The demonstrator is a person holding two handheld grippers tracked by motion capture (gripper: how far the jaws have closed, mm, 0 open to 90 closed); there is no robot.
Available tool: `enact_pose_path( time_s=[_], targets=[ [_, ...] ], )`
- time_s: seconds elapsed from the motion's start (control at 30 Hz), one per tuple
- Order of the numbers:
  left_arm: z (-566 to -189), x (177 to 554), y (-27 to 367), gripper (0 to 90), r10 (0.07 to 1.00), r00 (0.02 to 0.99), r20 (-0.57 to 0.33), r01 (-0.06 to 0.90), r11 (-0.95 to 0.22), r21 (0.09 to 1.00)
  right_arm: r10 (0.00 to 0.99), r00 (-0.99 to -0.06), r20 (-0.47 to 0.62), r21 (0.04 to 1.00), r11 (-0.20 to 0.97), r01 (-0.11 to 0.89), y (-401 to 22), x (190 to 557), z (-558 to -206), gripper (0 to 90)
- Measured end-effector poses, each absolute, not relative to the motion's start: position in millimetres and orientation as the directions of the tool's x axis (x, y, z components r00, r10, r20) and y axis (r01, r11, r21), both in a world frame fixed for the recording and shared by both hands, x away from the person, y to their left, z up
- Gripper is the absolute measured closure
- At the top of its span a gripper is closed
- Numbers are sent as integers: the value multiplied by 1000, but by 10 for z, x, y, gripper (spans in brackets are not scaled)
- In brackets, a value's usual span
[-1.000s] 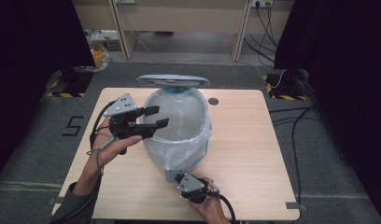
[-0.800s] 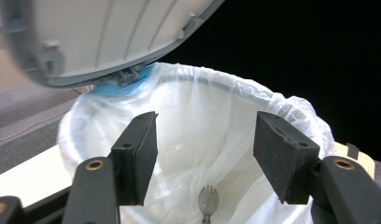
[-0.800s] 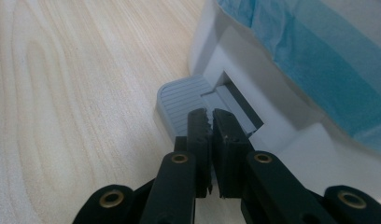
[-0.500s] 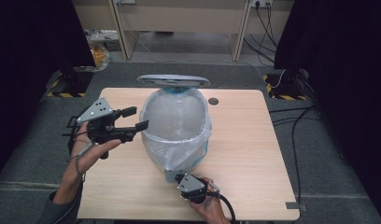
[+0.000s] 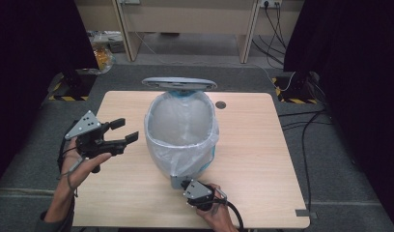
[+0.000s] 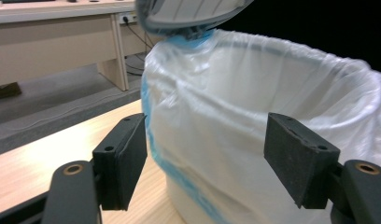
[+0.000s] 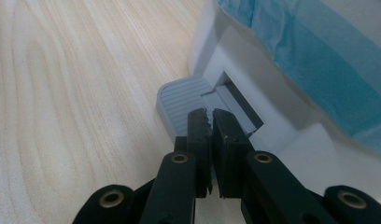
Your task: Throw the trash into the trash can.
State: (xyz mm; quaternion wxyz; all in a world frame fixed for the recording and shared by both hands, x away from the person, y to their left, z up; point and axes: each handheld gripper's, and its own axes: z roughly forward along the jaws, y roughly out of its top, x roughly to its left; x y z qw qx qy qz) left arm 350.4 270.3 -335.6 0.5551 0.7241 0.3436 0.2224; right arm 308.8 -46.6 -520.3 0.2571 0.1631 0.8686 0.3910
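A: From up high, what is on the table?

B: A white bin in the middle, with a thin bag folded over its rim. Its grey lid stands open at the far side.

A: And the hands?

B: The left gripper is held up beside the bin, on its left, not touching it. Its jaws are spread wide. The right gripper is low at the near foot of the bin. From up there I can't tell how its jaws are.

A: What does the left gripper view show?

B: Two black pads far apart, with the bag-covered bin behind the gap. The lid is up at the top. Nothing is between the pads.

A: And the right gripper view?

B: The jaws are pressed together, nothing pinched. Their tips sit over the grey pedal at the bottom of the bin. They may be pushing on it, but I'm not sure. The blue edge of the bag hangs above.
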Motion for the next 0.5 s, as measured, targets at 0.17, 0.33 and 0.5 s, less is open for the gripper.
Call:
enact_pose_path(
  time_s=[0.17, 0.33, 0.5],
  targets=[
    [-3521, 3501, 2709, 286, 735, 674, -67, 255, -147, 956, 484, -815, -318, 764, 640, 83, -467, 3089, -5203, 856],
    [-3660, 3503, 2689, 282, 733, 676, -79, 278, -154, 948, 483, -816, -318, 763, 641, 82, -468, 3090, -5202, 856],
    [-3830, 3500, 2670, 282, 729, 678, -88, 290, -157, 944, 483, -817, -314, 763, 640, 86, -469, 3090, -5202, 856]
  ],
)
